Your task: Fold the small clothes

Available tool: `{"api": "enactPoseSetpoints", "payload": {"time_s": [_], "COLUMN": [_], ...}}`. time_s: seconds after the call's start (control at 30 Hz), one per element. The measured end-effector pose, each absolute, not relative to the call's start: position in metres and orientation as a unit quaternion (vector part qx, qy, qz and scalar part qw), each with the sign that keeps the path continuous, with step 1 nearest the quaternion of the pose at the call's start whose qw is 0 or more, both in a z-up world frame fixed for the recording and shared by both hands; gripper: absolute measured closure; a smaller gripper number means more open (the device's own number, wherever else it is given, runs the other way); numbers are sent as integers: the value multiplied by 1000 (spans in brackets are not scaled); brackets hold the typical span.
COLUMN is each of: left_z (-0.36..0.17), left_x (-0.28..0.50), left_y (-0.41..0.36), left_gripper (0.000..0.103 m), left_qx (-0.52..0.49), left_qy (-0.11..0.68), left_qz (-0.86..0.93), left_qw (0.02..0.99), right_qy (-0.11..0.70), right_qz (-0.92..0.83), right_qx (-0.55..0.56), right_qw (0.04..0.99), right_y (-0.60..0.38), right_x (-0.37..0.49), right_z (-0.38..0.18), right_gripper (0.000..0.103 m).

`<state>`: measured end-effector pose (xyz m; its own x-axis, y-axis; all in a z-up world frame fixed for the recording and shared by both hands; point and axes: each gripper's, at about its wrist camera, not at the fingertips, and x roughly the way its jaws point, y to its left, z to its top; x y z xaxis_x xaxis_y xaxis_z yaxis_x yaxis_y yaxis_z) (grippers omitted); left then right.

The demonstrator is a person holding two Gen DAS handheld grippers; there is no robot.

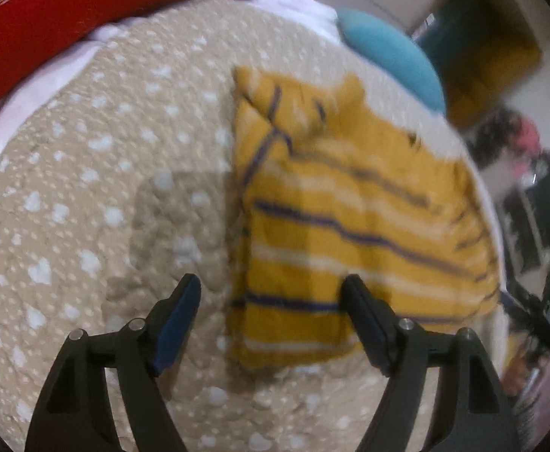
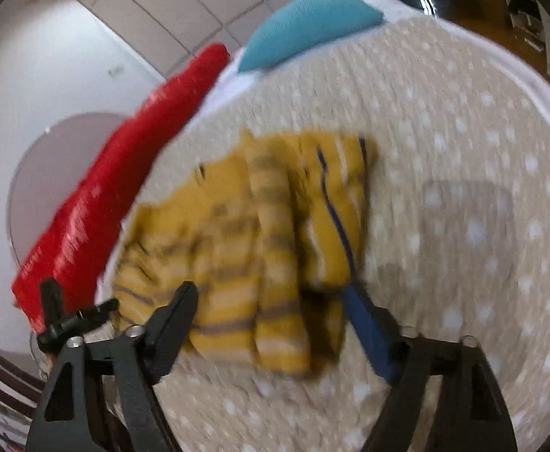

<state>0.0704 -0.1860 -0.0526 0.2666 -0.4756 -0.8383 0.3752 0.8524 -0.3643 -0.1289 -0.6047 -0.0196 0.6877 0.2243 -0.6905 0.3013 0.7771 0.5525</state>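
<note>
A small mustard-yellow garment with white and dark blue stripes [image 1: 350, 222] lies folded on a beige quilt with white spots [image 1: 97, 196]. My left gripper [image 1: 271, 301] is open above the garment's near left corner, holding nothing. The same garment shows in the right wrist view [image 2: 259, 233], rumpled into lengthwise folds. My right gripper [image 2: 271, 301] is open just above its near edge, empty. Both views are blurred by motion.
A red pillow [image 1: 97, 3] and a teal cushion [image 1: 391, 52] lie at the far side of the bed; both also show in the right wrist view [image 2: 124, 173] [image 2: 308, 26]. Dark furniture and clutter [image 1: 538, 226] stand beyond the bed's right edge.
</note>
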Motion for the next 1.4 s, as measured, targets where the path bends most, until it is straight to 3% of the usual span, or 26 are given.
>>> {"api": "enactPoseSetpoints", "payload": {"time_s": [0.03,0.07,0.1,0.17,0.27,0.37,0.43,0.5,0.6,0.87,1.03,1.2,1.4], "left_z": [-55,-54,-51,-40,-23,-10,-2,6,12,-26,-42,-30,-15], "left_x": [68,66,67,69,68,58,48,37,18,30,28,26,42], "left_y": [-192,-196,-195,-189,-177,-161,-152,-147,-156,-190,-179,-160,-119], "left_gripper": [55,77,85,93,93,90,78,50,36,34,34,30,23], "left_qx": [-14,14,15,16,43,9,1,-22,-60,-70,-84,-97,-138], "left_qy": [543,545,548,552,528,515,502,482,440,418,400,366,356], "left_qz": [-258,-241,-233,-210,-182,-193,-187,-196,-210,-221,-250,-272,-235], "left_qw": [799,803,803,807,828,835,845,854,871,878,878,885,894], "right_qy": [403,413,421,411,397,396,400,390,367,380,425,484,413], "right_qz": [-21,-12,-5,-35,-120,-116,-116,-130,-143,-92,-59,-222,-219], "right_qx": [335,341,347,357,392,406,371,350,325,257,234,196,170], "right_qw": [851,844,838,838,821,816,830,842,860,884,872,823,867], "right_y": [-598,-594,-593,-601,-638,-648,-641,-635,-622,-570,-555,-597,-543], "right_x": [-125,-123,-125,-130,-148,-161,-166,-172,-175,-99,-7,62,66], "right_z": [-27,-38,-44,-48,-56,-60,-47,-34,-11,22,0,-37,15], "right_gripper": [63,78,91,97,98,96,76,72,72,72,72,76,73]}}
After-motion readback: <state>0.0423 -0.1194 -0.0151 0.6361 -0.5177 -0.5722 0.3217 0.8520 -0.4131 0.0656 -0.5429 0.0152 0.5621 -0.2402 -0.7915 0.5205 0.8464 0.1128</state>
